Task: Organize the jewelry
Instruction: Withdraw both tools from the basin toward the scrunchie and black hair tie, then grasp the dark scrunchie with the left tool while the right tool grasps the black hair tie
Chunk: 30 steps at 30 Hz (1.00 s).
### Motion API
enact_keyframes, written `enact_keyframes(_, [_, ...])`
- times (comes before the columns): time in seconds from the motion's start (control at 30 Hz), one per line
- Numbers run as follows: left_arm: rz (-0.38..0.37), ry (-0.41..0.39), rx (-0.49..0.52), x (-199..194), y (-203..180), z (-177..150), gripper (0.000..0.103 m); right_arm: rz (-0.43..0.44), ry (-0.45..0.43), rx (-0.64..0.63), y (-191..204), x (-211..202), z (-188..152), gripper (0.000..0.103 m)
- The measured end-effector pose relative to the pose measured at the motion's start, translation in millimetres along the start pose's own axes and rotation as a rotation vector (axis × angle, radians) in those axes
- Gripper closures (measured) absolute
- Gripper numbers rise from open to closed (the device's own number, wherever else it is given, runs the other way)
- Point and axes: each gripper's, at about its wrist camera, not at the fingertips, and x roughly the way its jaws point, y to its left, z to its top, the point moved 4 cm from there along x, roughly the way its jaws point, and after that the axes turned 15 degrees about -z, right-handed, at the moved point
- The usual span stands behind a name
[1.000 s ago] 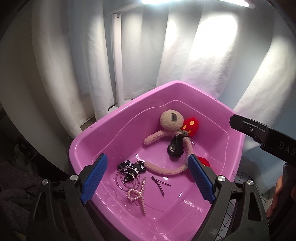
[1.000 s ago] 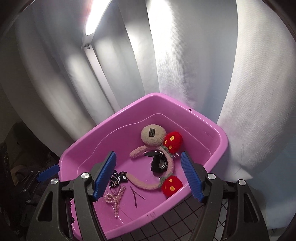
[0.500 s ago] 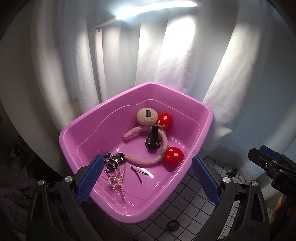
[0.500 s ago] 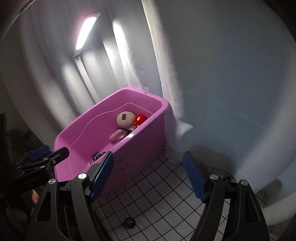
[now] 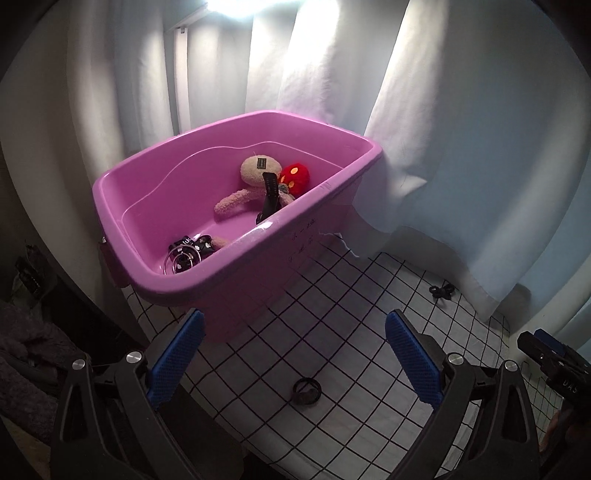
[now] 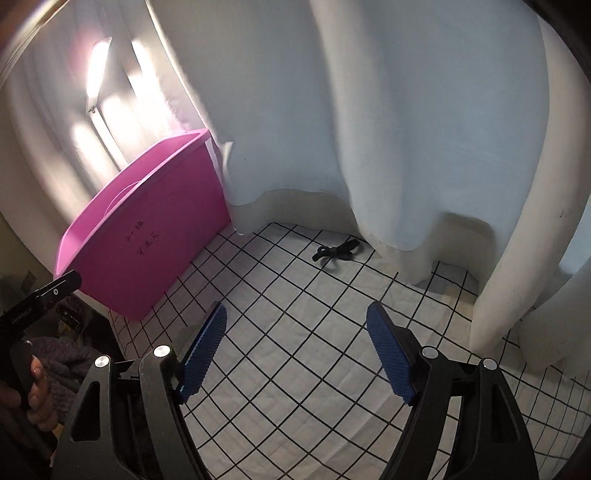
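A pink tub (image 5: 258, 266) stands on a white grid-patterned cloth (image 5: 354, 302). Inside it lie a plush headband (image 5: 255, 173) with red mushrooms (image 5: 294, 179), a black watch (image 5: 269, 199), silver hoops and black pieces (image 5: 188, 251). A black ring (image 5: 306, 390) lies on the cloth between my left gripper's open fingers (image 5: 293, 365). A black bow (image 6: 338, 251) lies on the cloth near the curtain, ahead of my open, empty right gripper (image 6: 297, 354). The tub also shows in the right wrist view (image 6: 147, 229), at the left.
White curtains (image 6: 388, 129) hang behind the cloth and fold onto it at the right. A lamp (image 5: 258, 5) shines above the tub. Dark clutter (image 5: 29, 332) sits left of the tub. The bow also shows in the left wrist view (image 5: 441, 290).
Both grippers have pulled back from above the tub and dropped low over the cloth. The right one has swung right toward the curtain. Both stay open and empty.
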Motion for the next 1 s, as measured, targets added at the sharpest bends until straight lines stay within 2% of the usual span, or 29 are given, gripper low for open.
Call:
enact_keyframes(0.27, [0.077,0.066,-0.056,18.4,8.3,-57.4,0.007,0.041,0.03,-0.027,-3.4,23.4,-23.6,0.028])
enact_keyframes(0.57, [0.152,0.111,-0.111,45.8,15.5,-106.3,0.007,0.059,0.02,-0.078,3.3,55.0,-24.1,0.028])
enact_keyframes(0.83, [0.136,0.146,-0.135,87.0,20.2,-116.8,0.007,0.031,0.037,-0.071,14.4,93.9,-12.8,0.028])
enact_keyframes(1.0, [0.155,0.154,-0.147,107.9,21.4,-120.0,0.007,0.012,0.034,-0.054,13.9,114.8,-6.3,0.028])
